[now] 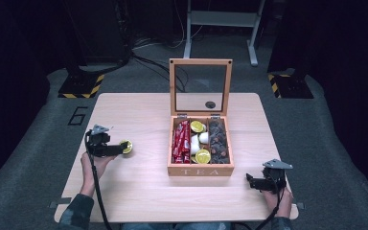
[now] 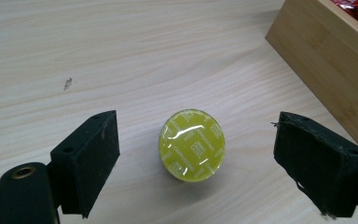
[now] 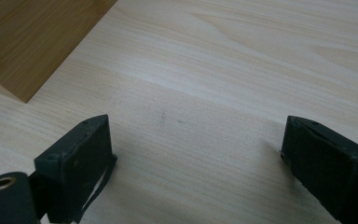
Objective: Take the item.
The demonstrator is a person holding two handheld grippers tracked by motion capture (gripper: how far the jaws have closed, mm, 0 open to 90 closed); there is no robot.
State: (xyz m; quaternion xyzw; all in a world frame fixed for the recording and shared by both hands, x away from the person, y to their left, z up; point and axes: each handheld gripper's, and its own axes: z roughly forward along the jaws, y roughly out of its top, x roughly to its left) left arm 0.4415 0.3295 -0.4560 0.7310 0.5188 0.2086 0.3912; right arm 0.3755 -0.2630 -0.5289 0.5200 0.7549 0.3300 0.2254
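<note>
A yellow coffee capsule lies foil side up on the wooden table, left of the tea box. My left gripper stands open around it, one jaw on each side, neither touching it. From above, the same capsule sits at the tip of the left gripper. The box's glass lid stands upright; inside are red sachets, yellow and white capsules and dark capsules. My right gripper is open over bare table near the front right edge.
A corner of the tea box lies ahead and to the left of the right gripper. In the left gripper view the box wall rises at the upper right. Stands with striped bases sit on the floor beyond the table.
</note>
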